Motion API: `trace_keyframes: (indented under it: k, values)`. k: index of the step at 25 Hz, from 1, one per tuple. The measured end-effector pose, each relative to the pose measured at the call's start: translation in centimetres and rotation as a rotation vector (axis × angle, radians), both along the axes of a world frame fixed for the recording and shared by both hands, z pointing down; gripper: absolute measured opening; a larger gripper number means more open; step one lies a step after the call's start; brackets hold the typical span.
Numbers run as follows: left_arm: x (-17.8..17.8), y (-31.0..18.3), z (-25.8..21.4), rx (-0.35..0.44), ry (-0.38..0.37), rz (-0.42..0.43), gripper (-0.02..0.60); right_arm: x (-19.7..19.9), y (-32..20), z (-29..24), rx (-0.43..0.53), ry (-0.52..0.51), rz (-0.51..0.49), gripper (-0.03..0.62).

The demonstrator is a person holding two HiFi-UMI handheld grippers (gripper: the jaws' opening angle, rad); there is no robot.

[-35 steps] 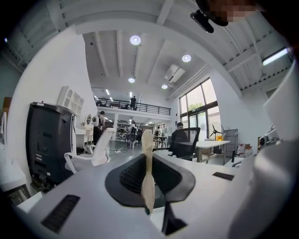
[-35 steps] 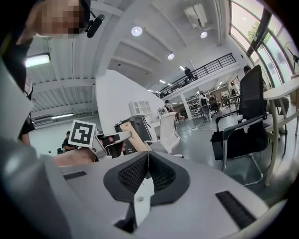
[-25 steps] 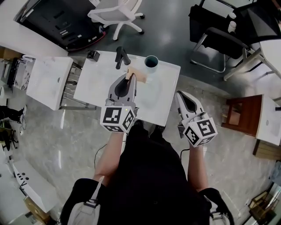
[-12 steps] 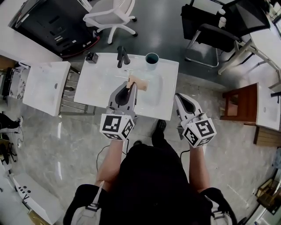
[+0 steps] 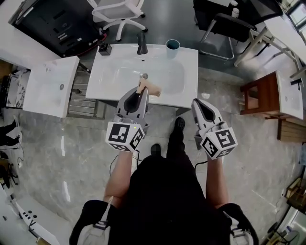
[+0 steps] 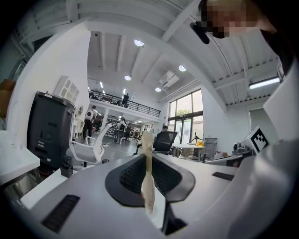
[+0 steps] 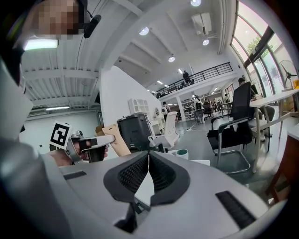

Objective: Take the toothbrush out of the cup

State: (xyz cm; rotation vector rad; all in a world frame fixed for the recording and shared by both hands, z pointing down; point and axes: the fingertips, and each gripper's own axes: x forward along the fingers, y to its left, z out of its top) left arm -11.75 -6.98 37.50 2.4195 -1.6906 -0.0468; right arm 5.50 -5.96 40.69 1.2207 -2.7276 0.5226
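A teal cup (image 5: 172, 48) stands at the back rim of the white sink top (image 5: 107, 85); the right gripper view also has the cup (image 7: 181, 153), far off. My left gripper (image 5: 141, 92) is shut on the toothbrush (image 5: 149, 87), a flat tan strip that sticks out past the jaws over the sink's front edge. In the left gripper view the toothbrush (image 6: 147, 172) stands edge-on between the pads. The right gripper view catches the toothbrush (image 7: 117, 139) from the side. My right gripper (image 5: 198, 103) hangs over the floor, right of the sink, shut with nothing between its jaws (image 7: 148, 161).
A black faucet (image 5: 142, 44) and a small black item (image 5: 105, 49) stand at the sink's back edge. A second white basin (image 5: 50, 86) lies to the left, a wooden stool (image 5: 260, 98) to the right. Office chairs (image 5: 117, 12) stand behind. Glossy grey floor lies under me.
In the head view the sink top has slid away from me toward the top of the picture. Both grippers have drawn back from it, the left still gripping the toothbrush.
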Motion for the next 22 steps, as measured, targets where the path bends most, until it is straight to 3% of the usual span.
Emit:
trace_keyframes:
  k: [11,22]
  values:
    - [-2.2,8.2,-0.7,0.032,0.036,0.03,0.046,-0.7,8.4,-1.9,0.057,0.014,0.075,0.032]
    - [0.7,10.1,-2.8,0.067,0.044,0.061,0.046,1.6,10.4,-4.6,0.119,0.04,0.085,0.031]
